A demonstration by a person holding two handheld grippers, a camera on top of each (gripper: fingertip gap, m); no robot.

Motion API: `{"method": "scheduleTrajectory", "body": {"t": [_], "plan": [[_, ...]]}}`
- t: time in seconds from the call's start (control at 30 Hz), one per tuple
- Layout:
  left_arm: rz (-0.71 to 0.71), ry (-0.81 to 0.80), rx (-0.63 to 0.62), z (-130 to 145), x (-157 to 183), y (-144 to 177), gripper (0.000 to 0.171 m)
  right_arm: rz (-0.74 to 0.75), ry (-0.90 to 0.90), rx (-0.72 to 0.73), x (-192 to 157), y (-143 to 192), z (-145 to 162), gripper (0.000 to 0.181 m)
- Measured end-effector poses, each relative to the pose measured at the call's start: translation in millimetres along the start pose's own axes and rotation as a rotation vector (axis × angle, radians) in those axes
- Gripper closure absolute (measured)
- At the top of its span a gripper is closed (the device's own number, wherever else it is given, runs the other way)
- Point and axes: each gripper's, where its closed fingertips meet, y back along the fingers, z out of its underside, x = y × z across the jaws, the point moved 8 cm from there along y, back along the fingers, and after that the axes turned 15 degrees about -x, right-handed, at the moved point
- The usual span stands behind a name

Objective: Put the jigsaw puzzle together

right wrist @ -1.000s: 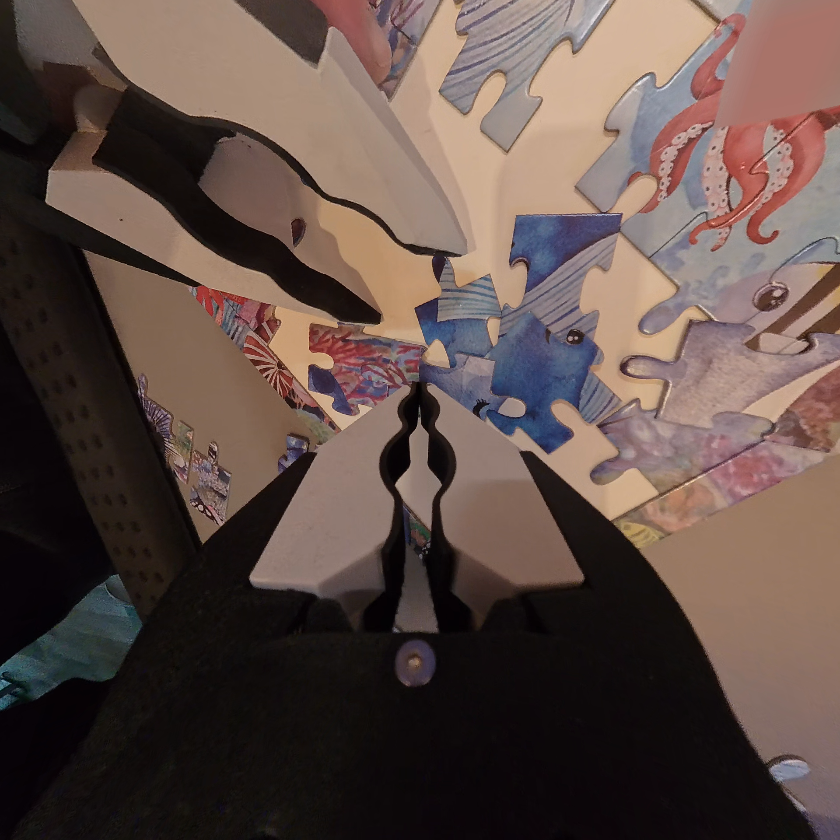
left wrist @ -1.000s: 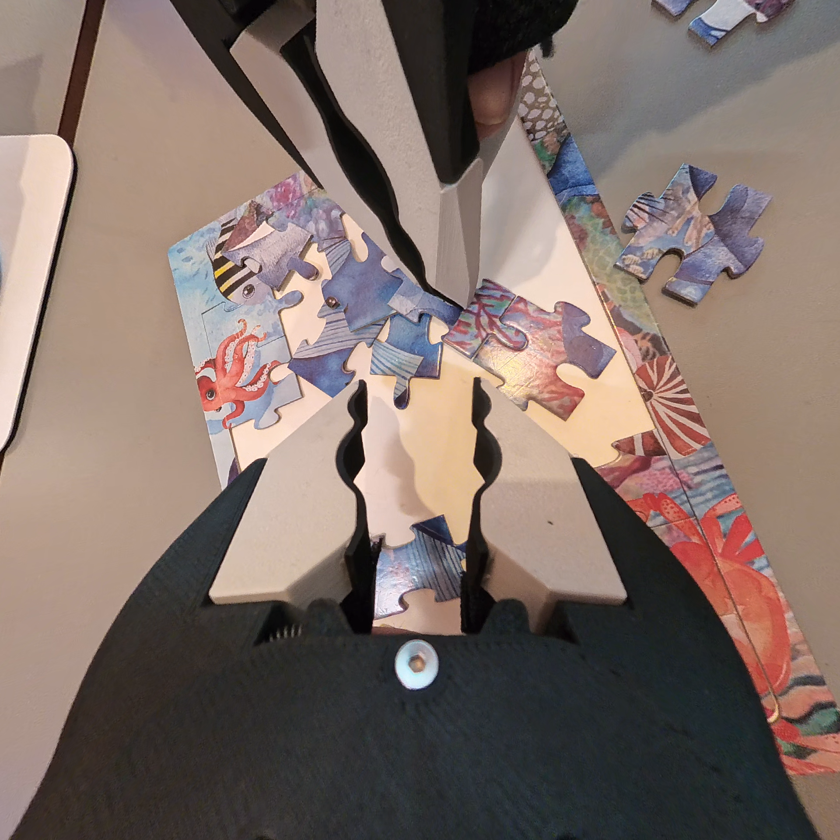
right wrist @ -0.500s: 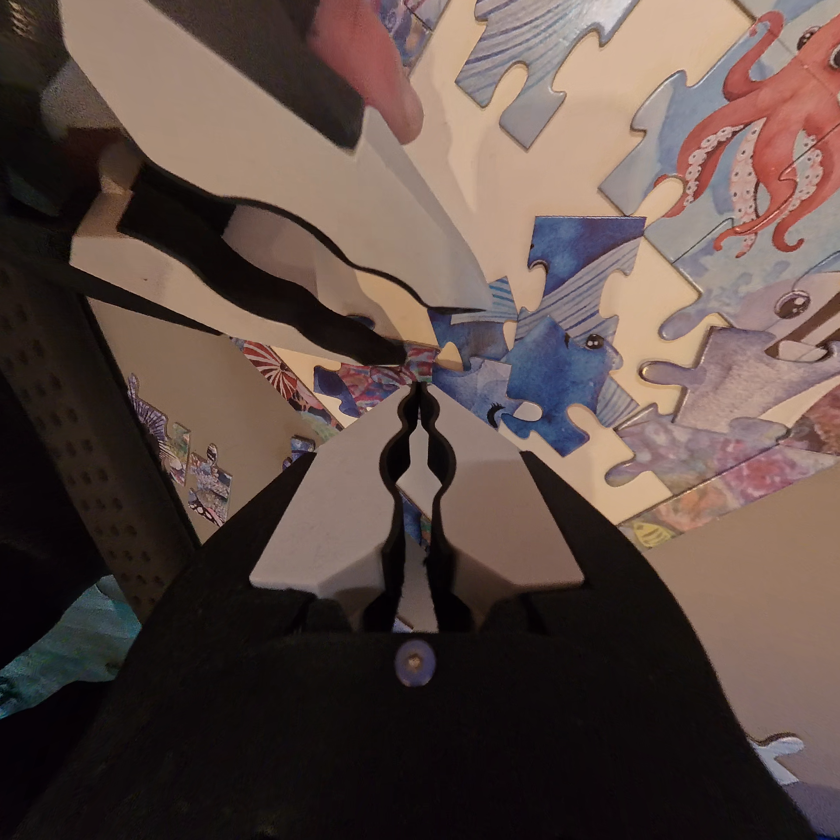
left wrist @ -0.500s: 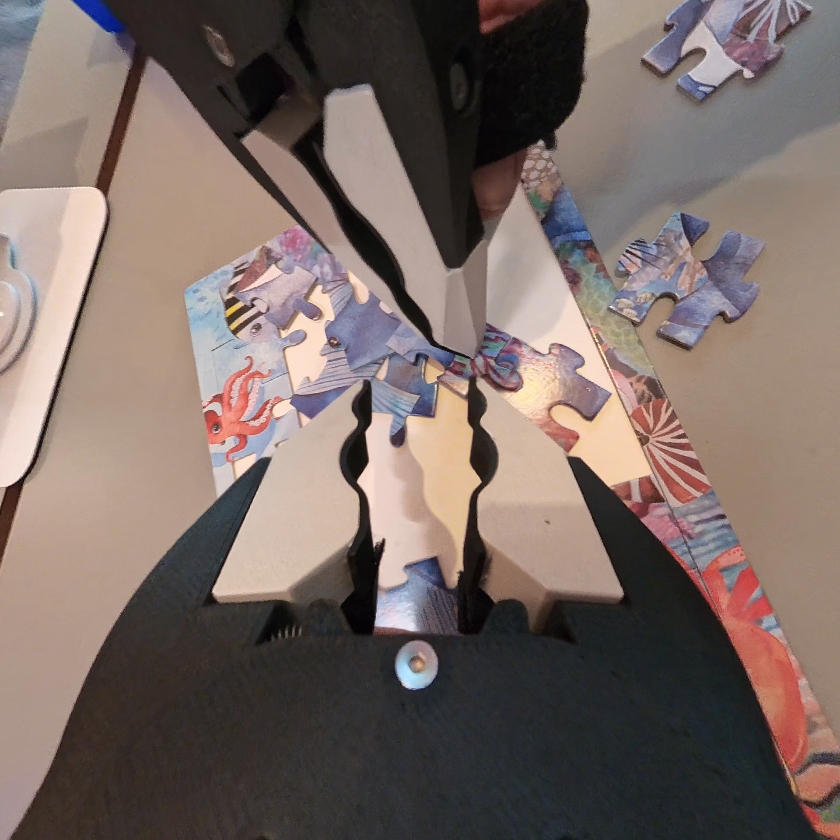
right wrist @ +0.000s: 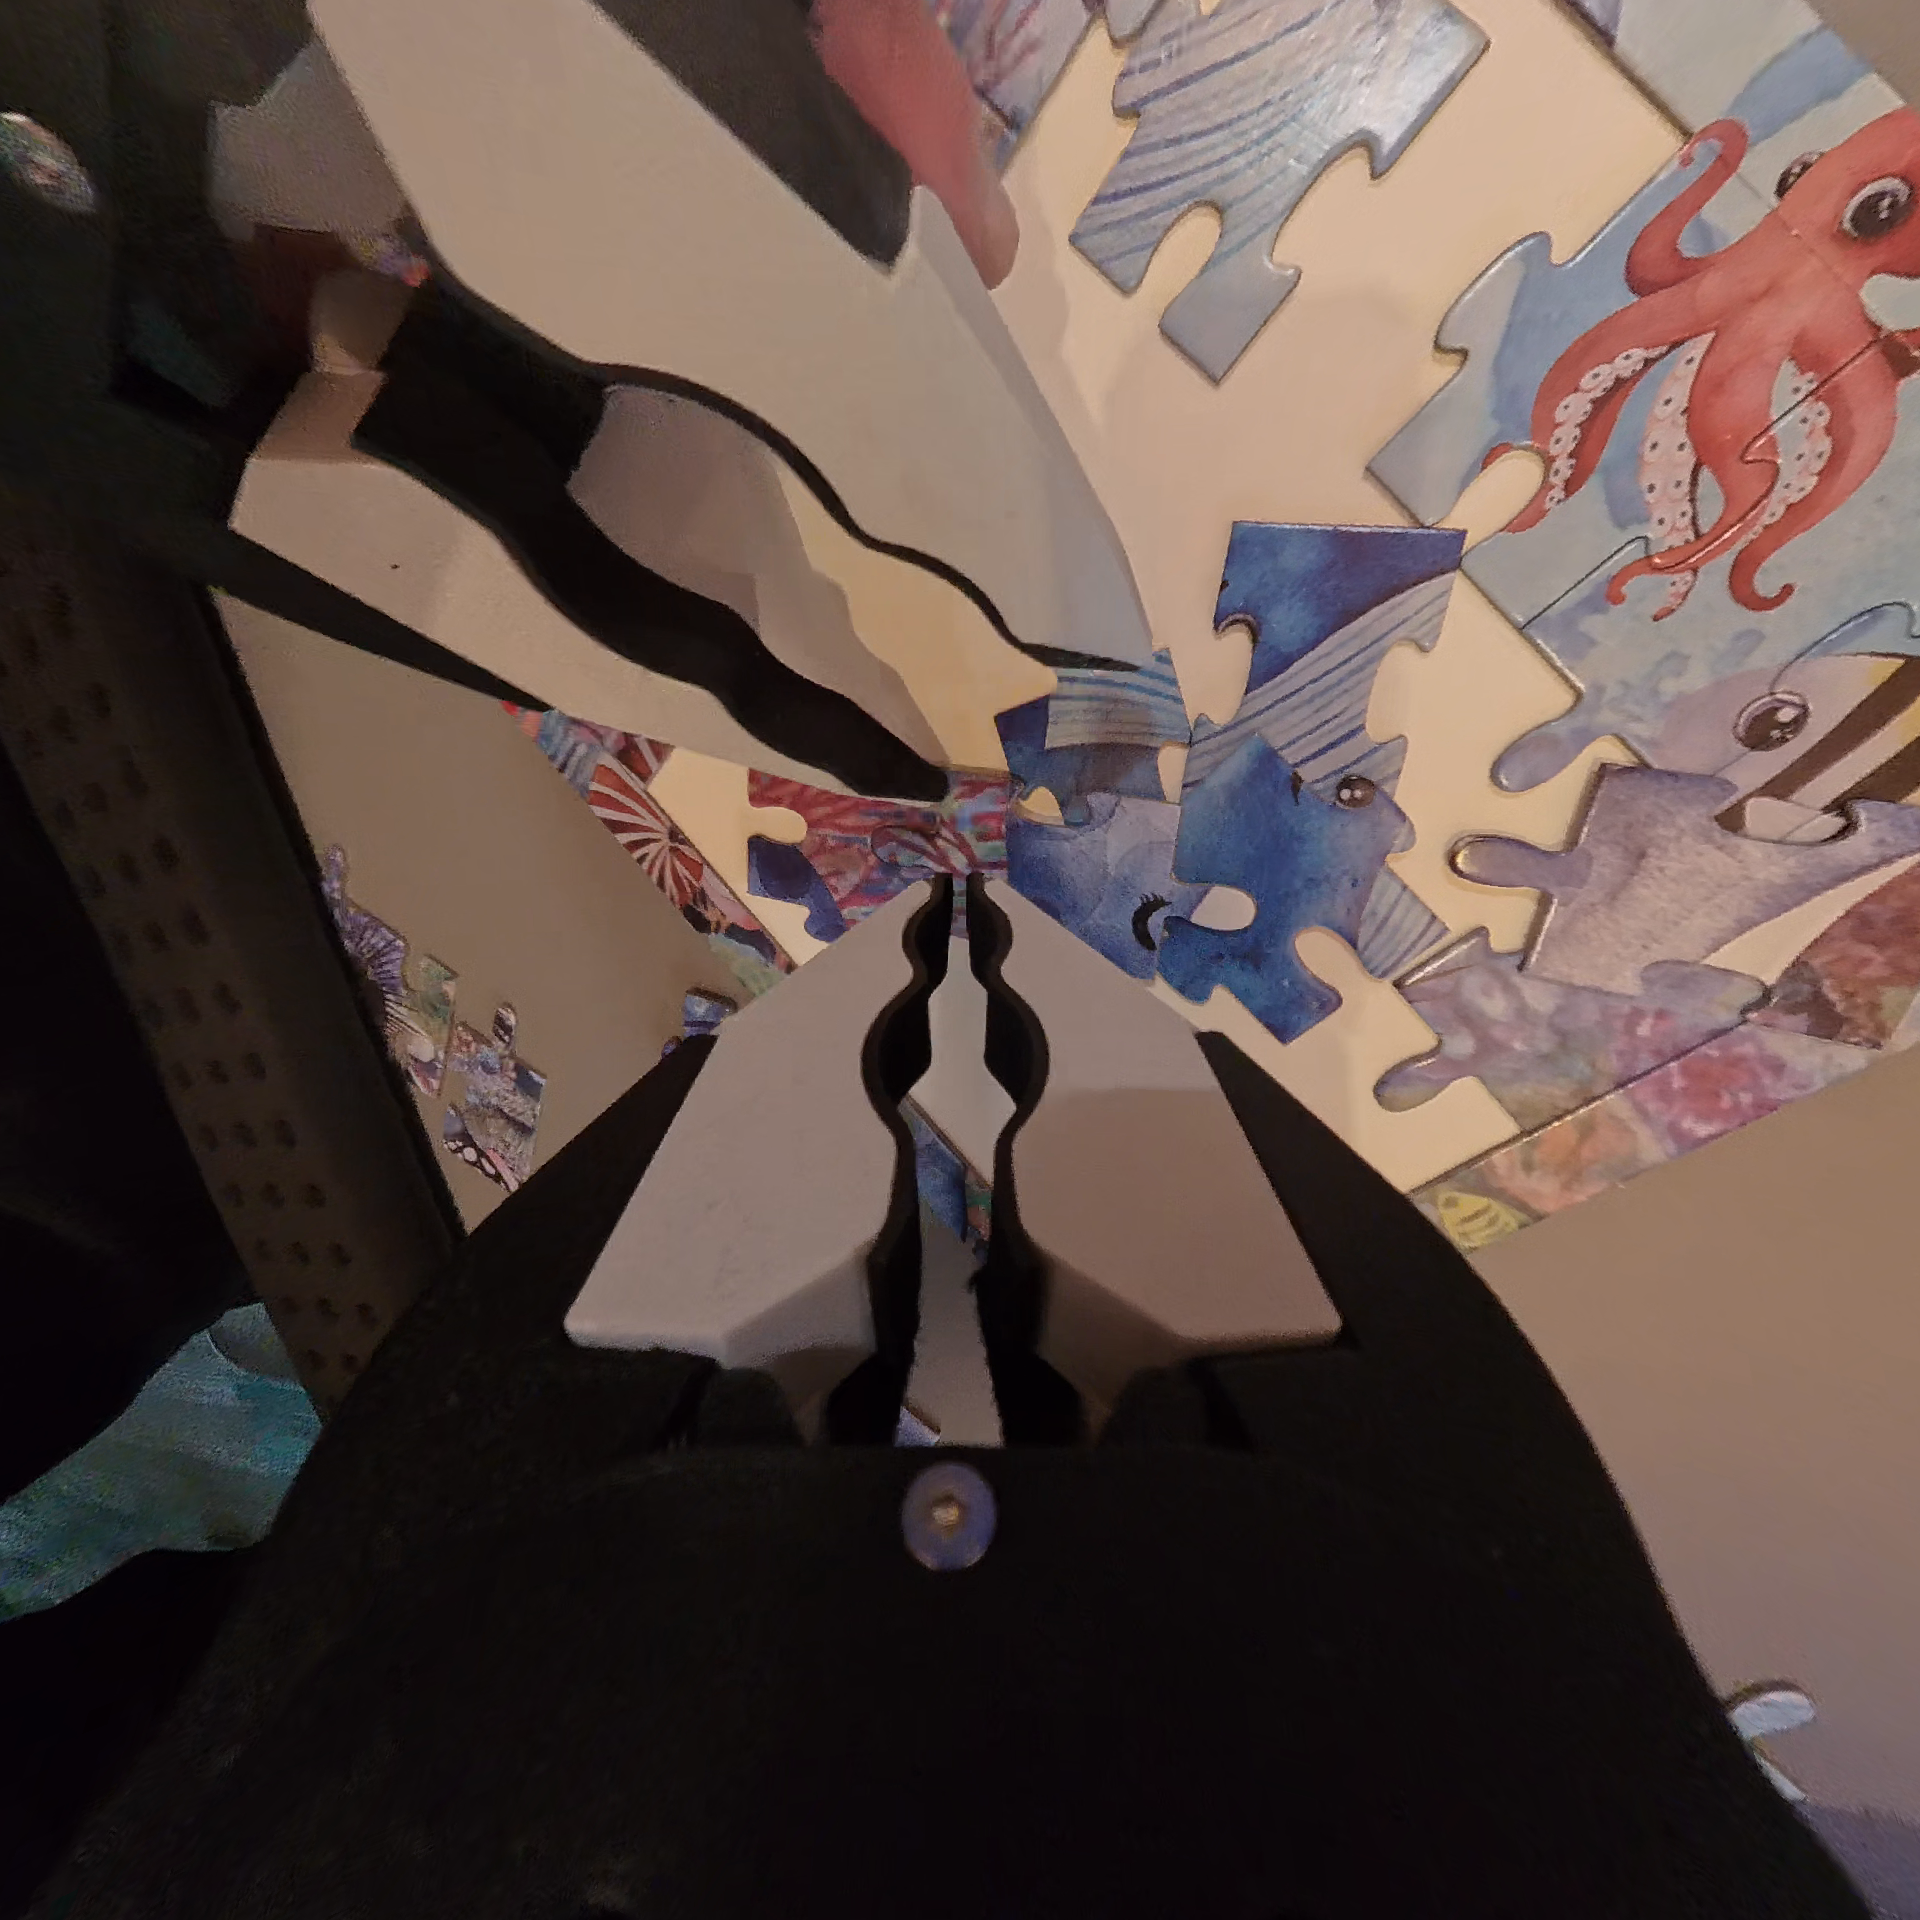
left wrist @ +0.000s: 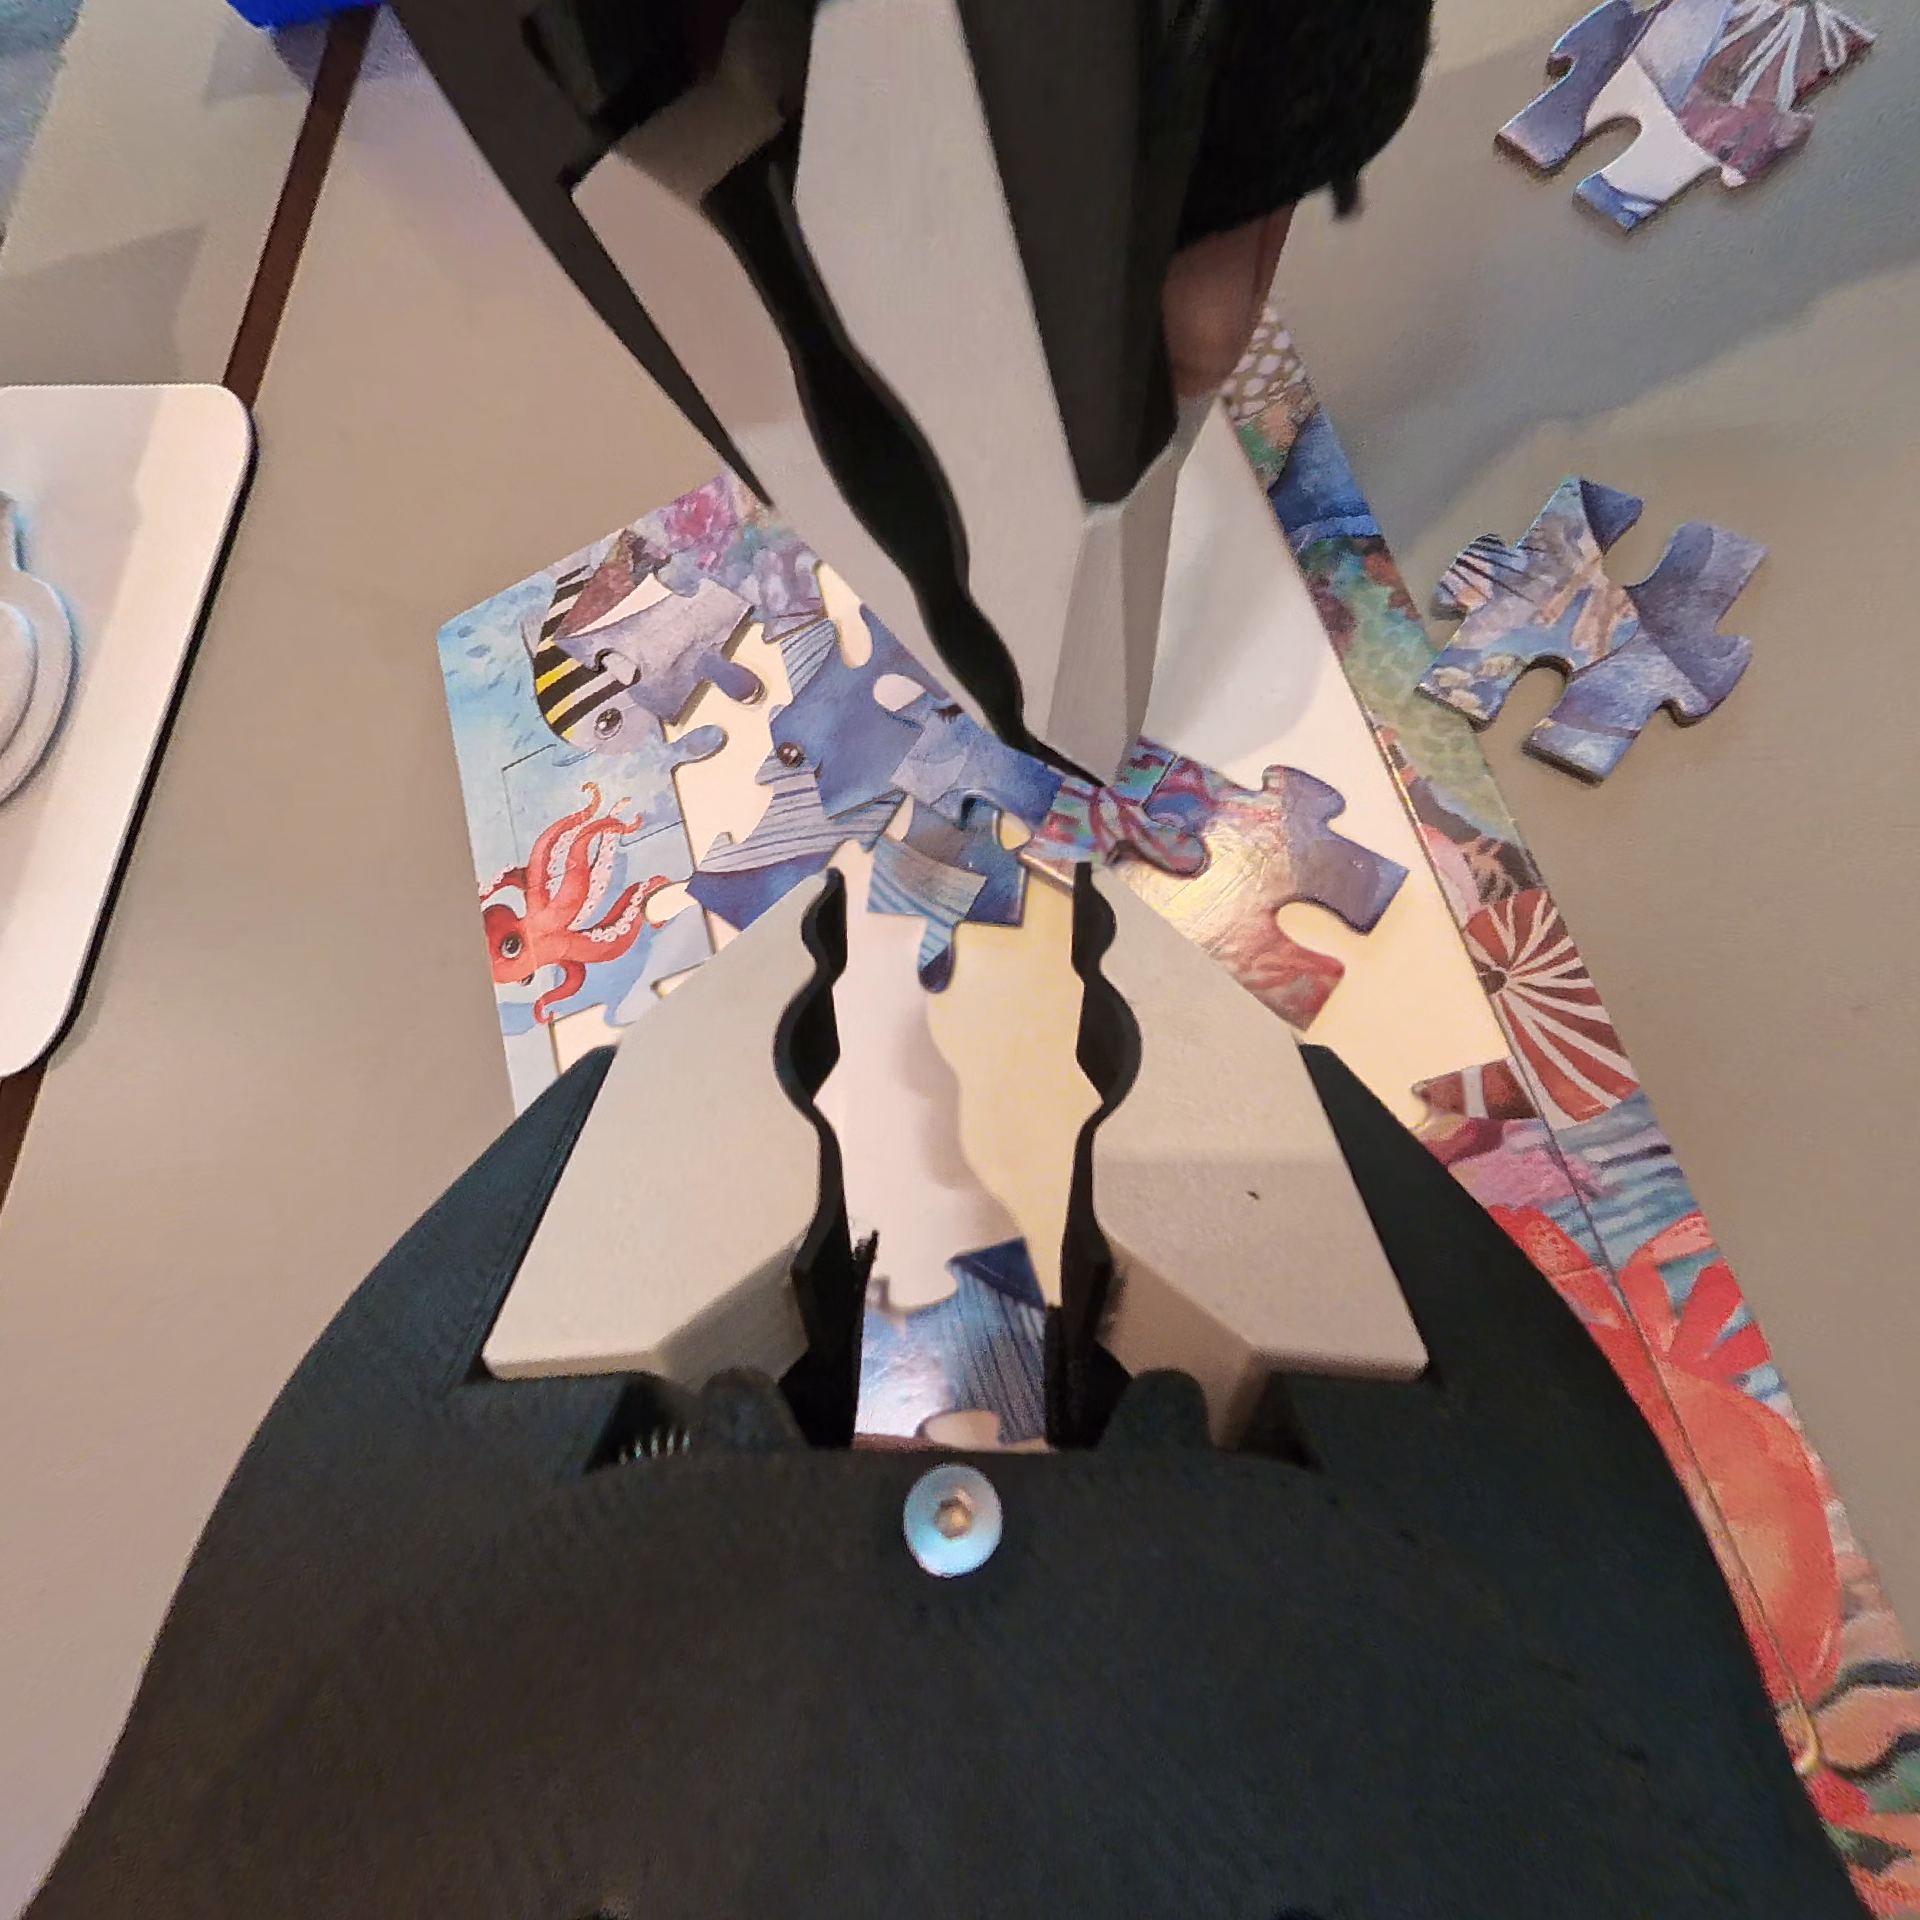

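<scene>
loose pieces (left wrist: 1205,873) inside the puzzle frame (left wrist: 1538,966), two pieces (left wrist: 1590,634) on table (left wrist: 312,727) right of it

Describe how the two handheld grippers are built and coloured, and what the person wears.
Each gripper, left gripper and right gripper, has a matte black textured body, two pale grey wedge fingers with wavy black pads, and a silver screw. A fuzzy black sleeve covers the right wrist.

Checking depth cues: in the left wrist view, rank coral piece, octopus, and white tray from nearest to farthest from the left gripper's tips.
From the left gripper:
1. Coral piece, just right of the tips.
2. Octopus, left, on the board.
3. White tray, far left edge.
</scene>
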Motion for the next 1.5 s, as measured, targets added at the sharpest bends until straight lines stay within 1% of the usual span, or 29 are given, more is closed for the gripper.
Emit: {"method": "scheduleTrajectory", "body": {"t": [0.07,0.27,0.33,0.4,0.5,0.57,0.67,0.9,0.93,0.97,1.0,1.2,1.37,1.5], "plan": [[-0.004,0.007,0.001,3,-4,2,0.129,0.001,0.008,0.041,-1,8,1,0.179],[-0.053,-0.015,-0.046,8,-9,-3,0.129,0.104,-0.071,0.093,16,25,11,0.175],[-0.055,-0.019,-0.043,8,-9,-4,0.128,0.148,-0.099,0.097,23,27,14,0.175],[-0.061,-0.021,-0.038,7,-10,-5,0.128,0.184,-0.131,0.084,30,26,17,0.175],[-0.056,-0.024,-0.033,6,-11,-5,0.127,0.218,-0.165,0.013,39,18,23,0.176],[-0.060,-0.024,-0.031,6,-12,-6,0.126,0.216,-0.169,-0.009,42,13,25,0.176],[-0.079,-0.018,-0.032,5,-16,-8,0.129,0.205,-0.167,0.005,44,12,24,0.176],[-0.078,0.010,-0.029,3,-26,-12,0.121,0.191,-0.161,0.017,45,12,26,0.173],[-0.098,0.010,-0.039,3,-29,-13,0.124,0.189,-0.162,0.018,45,12,26,0.172],[-0.108,0.007,-0.043,3,-30,-13,0.122,0.189,-0.159,0.015,44,12,26,0.171],[-0.109,0.011,-0.047,2,-31,-13,0.124,0.187,-0.154,0.015,44,12,27,0.169],[-0.127,0.022,-0.046,2,-30,-14,0.123,0.196,-0.136,0.019,39,15,25,0.167],[-0.131,0.037,-0.026,-1,-28,-17,0.125,0.216,-0.112,0.014,37,15,24,0.160],[-0.132,0.042,-0.006,-4,-26,-19,0.128,0.222,-0.111,0.015,39,13,23,0.158]]}}
